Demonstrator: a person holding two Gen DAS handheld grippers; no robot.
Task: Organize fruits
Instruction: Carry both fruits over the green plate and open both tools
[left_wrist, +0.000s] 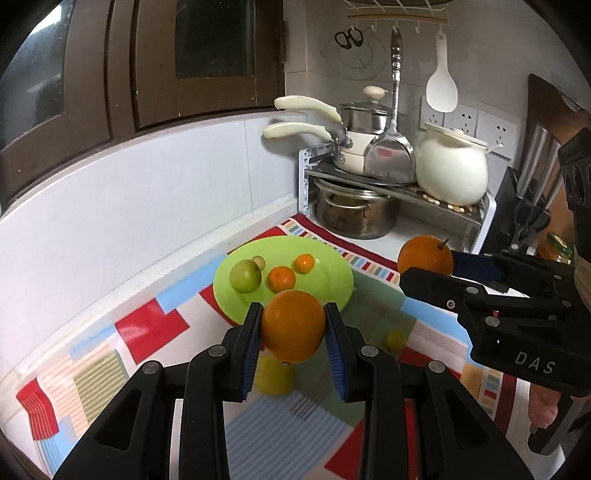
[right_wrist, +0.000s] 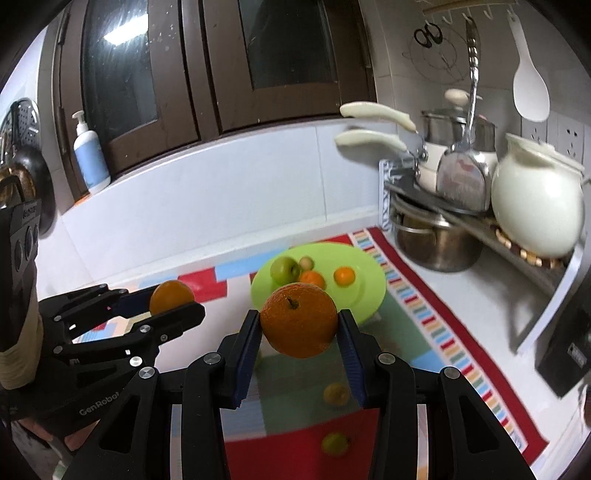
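Oranges: we hold one orange (left_wrist: 293, 325) in the left gripper (left_wrist: 293, 328), another orange (right_wrist: 298, 319) in the right gripper (right_wrist: 299, 325), both raised level, near side of the green plate (left_wrist: 332, 291).

- The place is a home kitchen, seen along a white countertop (left_wrist: 406, 232) set into a tiled corner.
- A metal dish rack (left_wrist: 402, 192) in the corner holds a white ceramic pot (left_wrist: 450, 166) and stacked saucepans (left_wrist: 354, 136) with cream handles, with a steel stockpot (left_wrist: 356, 214) beneath.
- A hook rail (left_wrist: 395, 16) on the wall carries scissors (left_wrist: 348, 37), a metal spatula (left_wrist: 391, 144) and a white rice paddle (left_wrist: 441, 83).
- Wall sockets (left_wrist: 476, 123) sit behind the pot.
- Dark wooden window frames (right_wrist: 207, 74) rise above the tiles, with a pump bottle (right_wrist: 90, 155) on the sill.
- A colourful patchwork cloth (left_wrist: 147, 328) covers the counter under a green plate (left_wrist: 332, 280) of fruit.
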